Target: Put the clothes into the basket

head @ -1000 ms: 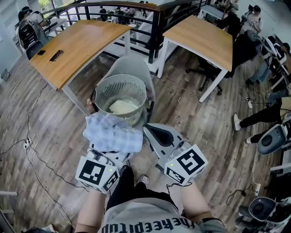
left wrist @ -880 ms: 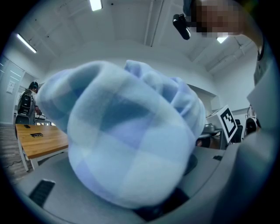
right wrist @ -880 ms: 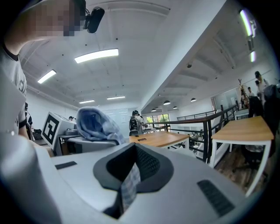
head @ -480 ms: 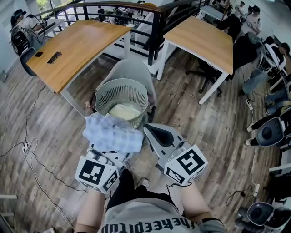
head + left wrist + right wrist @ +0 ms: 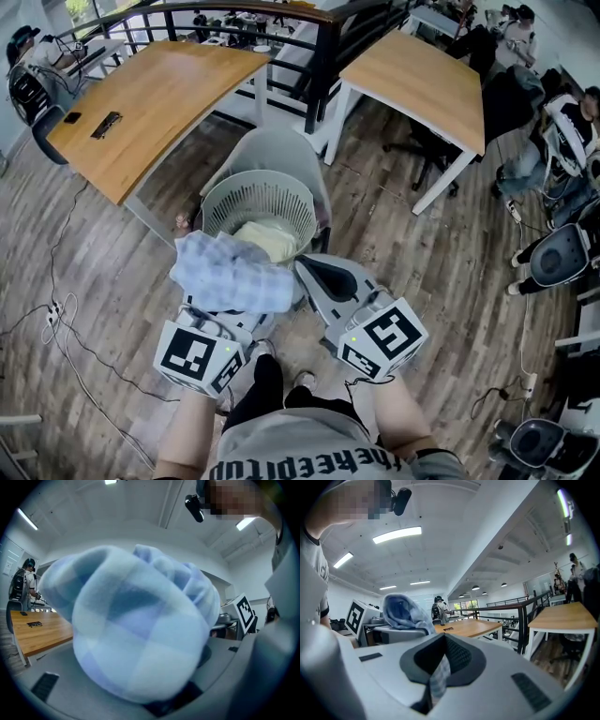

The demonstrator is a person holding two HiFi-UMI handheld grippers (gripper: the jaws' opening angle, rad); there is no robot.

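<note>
Basket nearer; cloth in L tongs overlaps near rim.

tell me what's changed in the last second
Both grippers carried the checked cloth forward, so it now overlaps the basket rim. Nothing taken or released: left gripper and right gripper stay clamped on it; cream garment unmoved in the basket.

Soft, fleecy checked cloth sits by a matt, slotted plastic basket at 12 o'clock. Smooth wood tops on white-painted metal legs mark the desks at 10 and 1 o'clock; the floor is matt, grainy wood plank.
</note>
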